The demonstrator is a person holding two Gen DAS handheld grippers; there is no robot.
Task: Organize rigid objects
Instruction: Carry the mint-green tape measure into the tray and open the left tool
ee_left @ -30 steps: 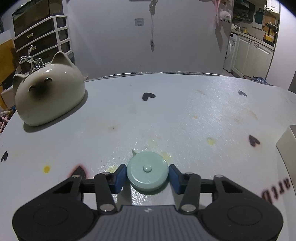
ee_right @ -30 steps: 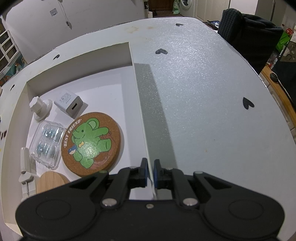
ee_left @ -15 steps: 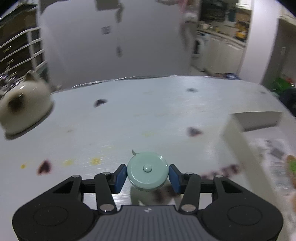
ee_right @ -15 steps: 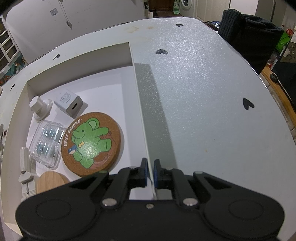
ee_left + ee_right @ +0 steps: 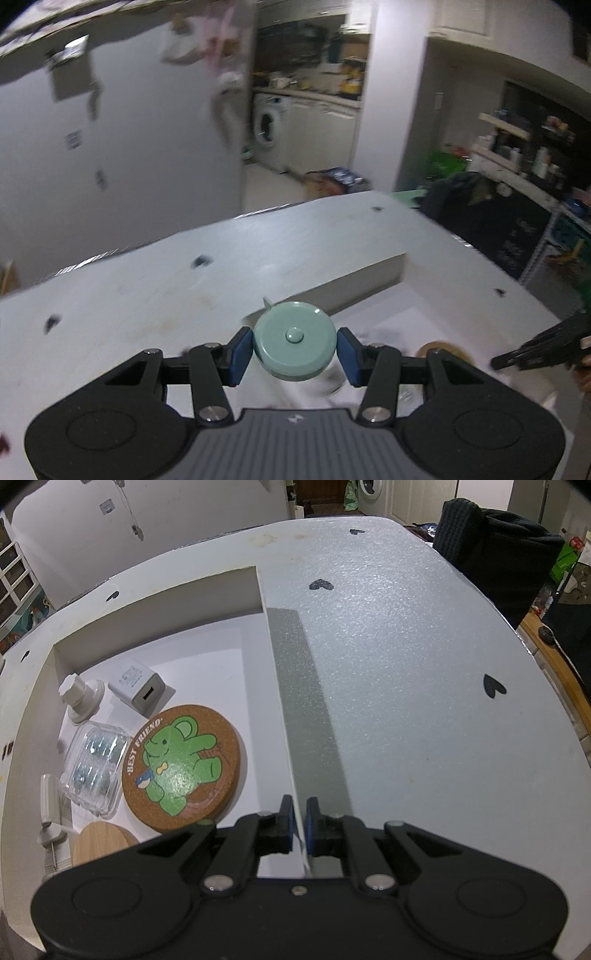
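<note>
My left gripper (image 5: 294,349) is shut on a round mint-green tape measure (image 5: 294,339), lifted over the near left part of the white box (image 5: 365,275). My right gripper (image 5: 300,823) is shut on the box's right wall (image 5: 275,672), pinching the thin card near its front end. Inside the box lie a cork coaster with a green elephant (image 5: 183,766), a white USB charger (image 5: 138,689), a clear plastic case (image 5: 94,768), a white knob (image 5: 77,696) and a wooden disc (image 5: 101,843). The right gripper shows as a dark shape (image 5: 546,349) at the right edge of the left wrist view.
The pale table top (image 5: 406,664) carries small black heart marks. A dark bundle of fabric (image 5: 495,554) sits off the table's far right corner. A white clip-like piece (image 5: 50,812) lies by the box's left wall. Beyond the table are a wall and a washing machine (image 5: 267,131).
My left gripper has lifted the tape measure off the table and swung right, from beside the cat-shaped ornament to over the box. The right gripper has stayed still on the box wall.
</note>
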